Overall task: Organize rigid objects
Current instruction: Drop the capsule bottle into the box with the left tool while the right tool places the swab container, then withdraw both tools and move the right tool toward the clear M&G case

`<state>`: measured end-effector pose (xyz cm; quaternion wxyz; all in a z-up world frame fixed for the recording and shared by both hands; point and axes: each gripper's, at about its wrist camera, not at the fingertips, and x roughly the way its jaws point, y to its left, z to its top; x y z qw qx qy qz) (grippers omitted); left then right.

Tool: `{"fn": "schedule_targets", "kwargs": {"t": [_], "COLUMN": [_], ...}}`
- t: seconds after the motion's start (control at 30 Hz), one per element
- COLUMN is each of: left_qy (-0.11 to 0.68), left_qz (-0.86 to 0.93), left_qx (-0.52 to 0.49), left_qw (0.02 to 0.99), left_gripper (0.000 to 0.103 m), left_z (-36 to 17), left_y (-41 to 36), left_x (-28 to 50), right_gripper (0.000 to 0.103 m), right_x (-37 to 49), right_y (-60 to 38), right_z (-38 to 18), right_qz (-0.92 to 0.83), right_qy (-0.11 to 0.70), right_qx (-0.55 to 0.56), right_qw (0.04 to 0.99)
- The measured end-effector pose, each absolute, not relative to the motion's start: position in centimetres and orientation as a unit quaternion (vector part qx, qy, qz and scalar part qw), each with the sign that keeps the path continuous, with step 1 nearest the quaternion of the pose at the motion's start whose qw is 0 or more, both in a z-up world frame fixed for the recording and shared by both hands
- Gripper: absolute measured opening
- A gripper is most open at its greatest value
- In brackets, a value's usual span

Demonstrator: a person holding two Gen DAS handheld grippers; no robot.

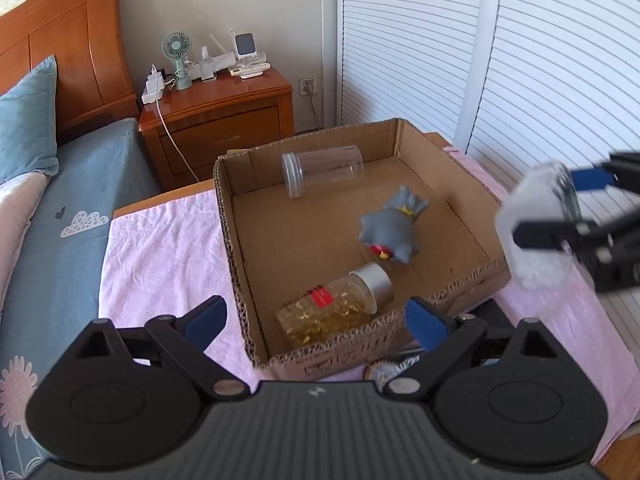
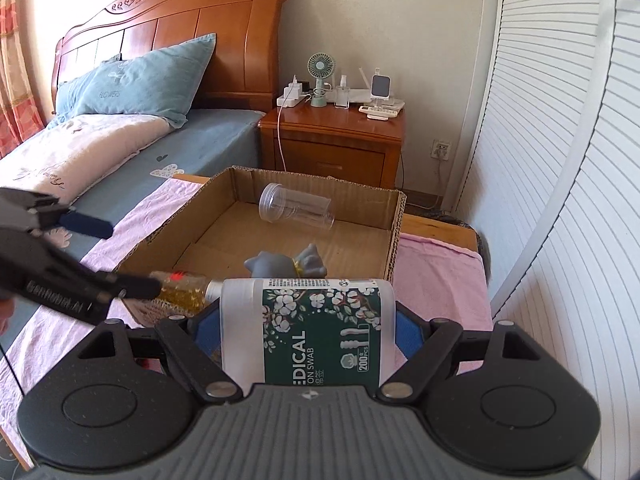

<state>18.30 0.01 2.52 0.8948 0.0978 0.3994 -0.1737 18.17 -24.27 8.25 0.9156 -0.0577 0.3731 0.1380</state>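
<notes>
Right gripper (image 2: 308,330): fingers pinch the cotton swab box (image 2: 306,330) from both sides, blue pads pressed on its white walls; green floral label w/ "200 PCS" faces the wrist cam. In the left wrist view the same box (image 1: 532,228) appears blurred, held off the right side of the cardboard box (image 1: 460,284), above the pink cloth (image 1: 160,248). Left gripper (image 1: 316,318): fingers spread wide, nothing between them; it hangs over the near wall of the cardboard box, w/ the left pad (image 1: 206,318) over the cloth and the right pad (image 1: 424,322) at the near wall. Just ahead of the left gripper, inside the box at its near wall, lies the capsule bottle (image 1: 336,308) on its side, silver cap pointing away and to the right. Further ahead and to the right of it lies the grey toy figure (image 1: 390,226), close to the cap; contact btwn them cannot be told. At the far wall lies the clear plastic jar (image 1: 320,170) on its side, mouth to the left, well apart from the toy. Beyond the box: wooden nightstand (image 1: 224,120) w/ a small green fan (image 1: 178,58); bed (image 1: 60,200) to the left of both grippers.
</notes>
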Motion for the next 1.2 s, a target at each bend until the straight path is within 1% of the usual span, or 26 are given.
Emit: {"fn": "schedule_targets", "kwargs": {"t": [0.17,0.4,0.47,0.5,0.53,0.77,0.97,1.03,1.2], "left_qy": [0.394,0.39,0.392,0.392,0.39,0.384,0.386,0.386,0.378], "left_qz": [-0.182,-0.196,-0.2,-0.202,-0.202,-0.199,-0.173,-0.16,-0.137], "left_qx": [0.113,0.071,0.067,0.068,0.071,0.072,0.071,0.071,0.084], "left_qw": [0.894,0.897,0.896,0.895,0.896,0.899,0.903,0.906,0.912], "left_gripper": [0.096,0.096,0.096,0.096,0.096,0.096,0.097,0.1,0.1], "left_z": [2.7,2.8,2.7,2.7,2.6,2.5,2.1,1.9,1.4], "left_y": [0.9,2.4,2.6,2.7,2.7,2.8,2.8,2.9,2.8], "left_x": [15.3,13.7,13.5,13.3,13.2,12.6,12.2,11.9,11.0], "right_gripper": [0.086,0.086,0.094,0.103,0.103,0.103,0.103,0.103,0.103], "right_x": [22.6,30.0,31.5,31.9,32.2,30.1,25.5,24.1,21.0], "right_y": [-23.1,-21.1,-20.8,-20.7,-20.7,-21.3,-22.3,-23.0,-25.1], "right_z": [8.6,8.1,7.9,7.8,7.8,7.4,7.3,7.3,5.9], "right_qz": [0.14,0.113,0.105,0.096,0.088,0.098,0.084,0.073,0.046], "right_qy": [0.388,0.409,0.41,0.407,0.401,0.414,0.418,0.421,0.456], "right_qx": [-0.057,-0.07,-0.07,-0.074,-0.076,-0.048,-0.056,-0.053,-0.031], "right_qw": [0.909,0.903,0.903,0.905,0.909,0.904,0.903,0.903,0.888]}}
